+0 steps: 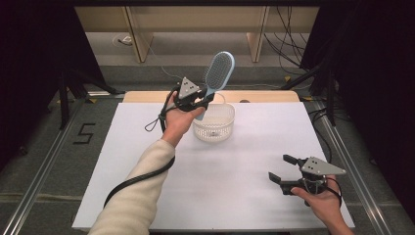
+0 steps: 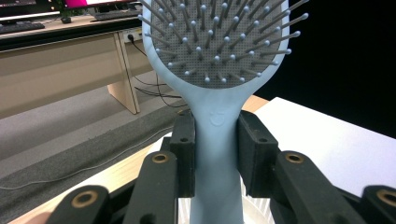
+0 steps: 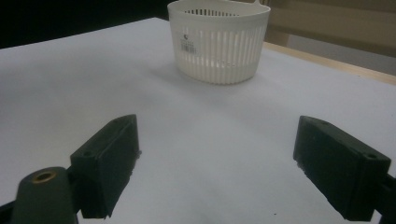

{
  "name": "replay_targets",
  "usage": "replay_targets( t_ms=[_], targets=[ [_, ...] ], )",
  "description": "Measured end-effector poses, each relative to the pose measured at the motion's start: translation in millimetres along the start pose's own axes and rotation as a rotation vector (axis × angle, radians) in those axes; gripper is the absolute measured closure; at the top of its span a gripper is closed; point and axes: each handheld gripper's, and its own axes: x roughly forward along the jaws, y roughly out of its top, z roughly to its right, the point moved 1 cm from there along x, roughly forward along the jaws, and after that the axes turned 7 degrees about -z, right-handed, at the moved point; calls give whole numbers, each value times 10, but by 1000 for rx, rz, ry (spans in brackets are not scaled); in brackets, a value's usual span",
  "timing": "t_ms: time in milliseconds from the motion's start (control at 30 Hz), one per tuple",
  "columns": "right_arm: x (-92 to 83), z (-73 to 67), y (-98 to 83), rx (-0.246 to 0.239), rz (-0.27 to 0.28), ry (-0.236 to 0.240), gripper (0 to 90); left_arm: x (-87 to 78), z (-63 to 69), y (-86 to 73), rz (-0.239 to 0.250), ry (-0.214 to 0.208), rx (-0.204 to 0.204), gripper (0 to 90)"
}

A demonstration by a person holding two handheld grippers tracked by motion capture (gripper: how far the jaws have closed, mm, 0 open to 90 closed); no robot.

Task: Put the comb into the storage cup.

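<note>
A light blue hairbrush [image 1: 218, 72] stands upright in the air, head up, just above the left rim of a white slotted basket [image 1: 215, 122]. My left gripper [image 1: 201, 101] is shut on its handle; in the left gripper view the brush handle [image 2: 217, 154] is pinched between both black pads, bristles facing the camera. Near the table's front right, my right gripper [image 1: 283, 168] rests open with nothing between its jaws. From the right gripper view the basket [image 3: 219, 42] stands farther off, beyond the open gripper [image 3: 229, 163].
The white table top [image 1: 147, 176] spreads around the basket, with a wooden strip [image 1: 264, 96] along its far edge. Dark curtains flank both sides, and cables lie on the floor behind the table.
</note>
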Motion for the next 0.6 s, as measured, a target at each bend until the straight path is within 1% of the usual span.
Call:
replay_targets(
  t_ms=[600],
  targets=[
    [-1, -1, 0, 1, -2, -1, 154, 53, 1, 5, -4, -3, -1, 696]
  ],
)
